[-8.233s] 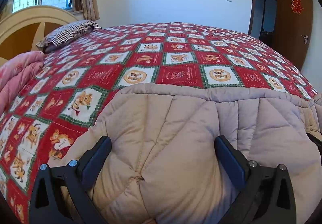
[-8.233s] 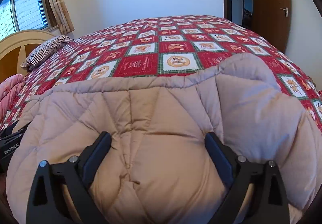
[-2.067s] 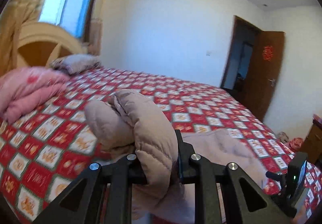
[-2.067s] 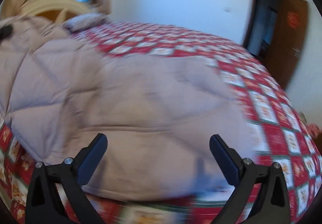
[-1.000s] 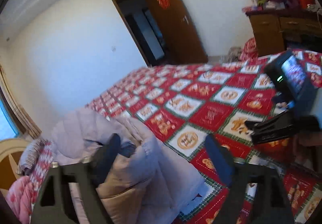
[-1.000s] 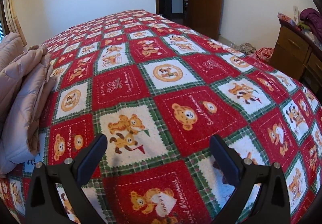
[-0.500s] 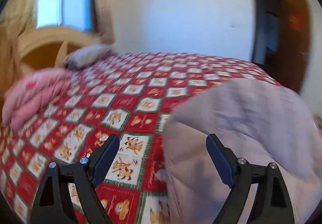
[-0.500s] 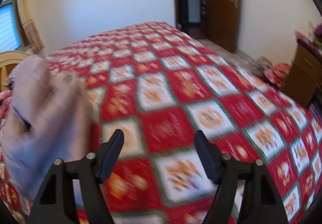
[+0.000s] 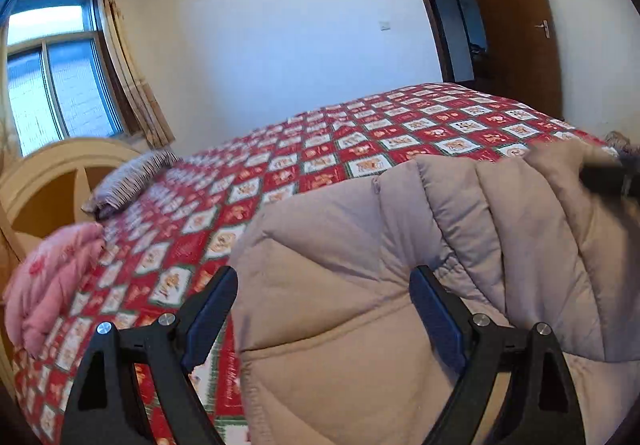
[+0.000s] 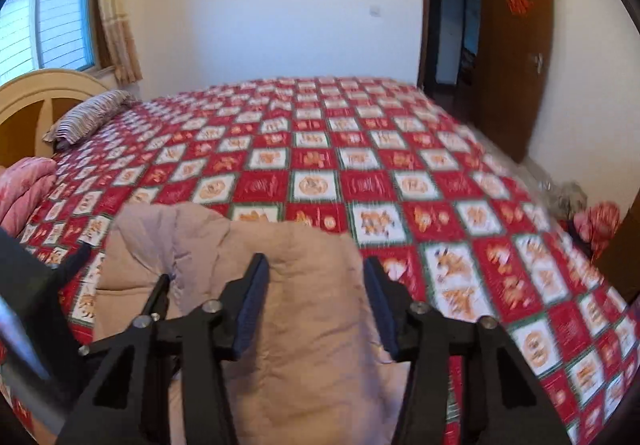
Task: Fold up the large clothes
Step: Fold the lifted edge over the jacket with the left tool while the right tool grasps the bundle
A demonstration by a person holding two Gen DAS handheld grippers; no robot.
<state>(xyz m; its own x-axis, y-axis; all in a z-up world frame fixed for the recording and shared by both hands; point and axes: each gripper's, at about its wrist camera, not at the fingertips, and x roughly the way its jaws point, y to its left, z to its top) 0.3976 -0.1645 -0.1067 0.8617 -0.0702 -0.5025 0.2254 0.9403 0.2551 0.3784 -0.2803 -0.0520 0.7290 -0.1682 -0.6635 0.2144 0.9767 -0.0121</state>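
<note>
A beige quilted coat (image 9: pixel 400 265) lies folded in a thick bundle on the near part of the red checked bedspread (image 9: pixel 360 149). My left gripper (image 9: pixel 324 315) hovers at the bundle's left end, jaws wide and open, the coat's left edge between them with neither pad pressing it. My right gripper (image 10: pixel 316 305) is over the right end of the coat (image 10: pixel 304 325). Its jaws are closing around a raised fold, and the pads do not visibly squeeze it. The right gripper (image 9: pixel 604 181) shows as a dark blur at the left view's right edge.
A pink quilt (image 9: pixel 52 277) lies rolled at the bed's left edge beside a cream headboard (image 9: pixel 60 169) and a striped pillow (image 9: pixel 132 177). A brown door (image 10: pixel 516 57) stands open at the far right. A red bag (image 10: pixel 596 221) sits on the floor.
The right gripper has swung from the bare bedspread back over the coat, and its jaws have narrowed. The left gripper has moved closer over the coat's left end, still wide.
</note>
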